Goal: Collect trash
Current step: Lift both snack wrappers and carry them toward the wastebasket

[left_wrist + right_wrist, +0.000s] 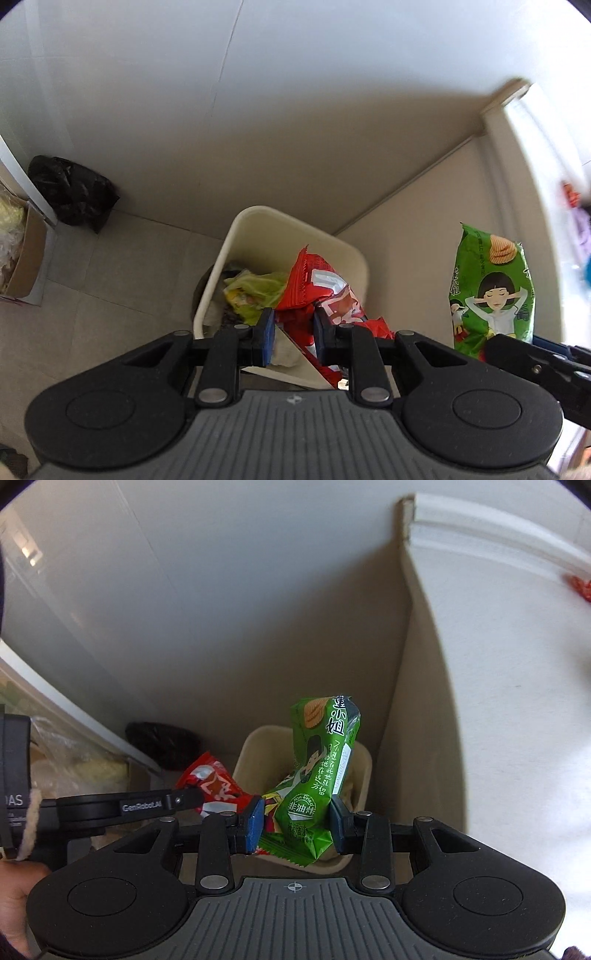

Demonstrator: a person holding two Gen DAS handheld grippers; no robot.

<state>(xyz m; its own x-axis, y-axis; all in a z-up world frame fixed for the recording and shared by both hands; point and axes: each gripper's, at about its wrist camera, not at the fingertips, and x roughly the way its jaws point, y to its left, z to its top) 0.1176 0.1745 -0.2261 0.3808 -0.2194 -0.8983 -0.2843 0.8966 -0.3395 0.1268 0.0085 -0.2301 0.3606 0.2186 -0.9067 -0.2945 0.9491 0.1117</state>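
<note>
Left wrist: tiled floor (110,273), wall corner; my left gripper (293,332) pinches the red wrapper (325,291) above the cream bin (258,236); bin contents unclear.
Right wrist: my right gripper (297,819) clamps the green chip bag (317,775) over the bin (364,771); tabletop (517,701) rightward, blurred.

Two grippers: the left gripper (293,334) and the right gripper (297,821). Two snack packets held above the floor: one red wrapper (325,291) and one green chip bag (317,771). One cream waste bin (255,236), containing one yellow-green bag (255,295) among other scraps too jumbled to count. One black plastic bag (72,194). One cardboard box (26,258).
</note>
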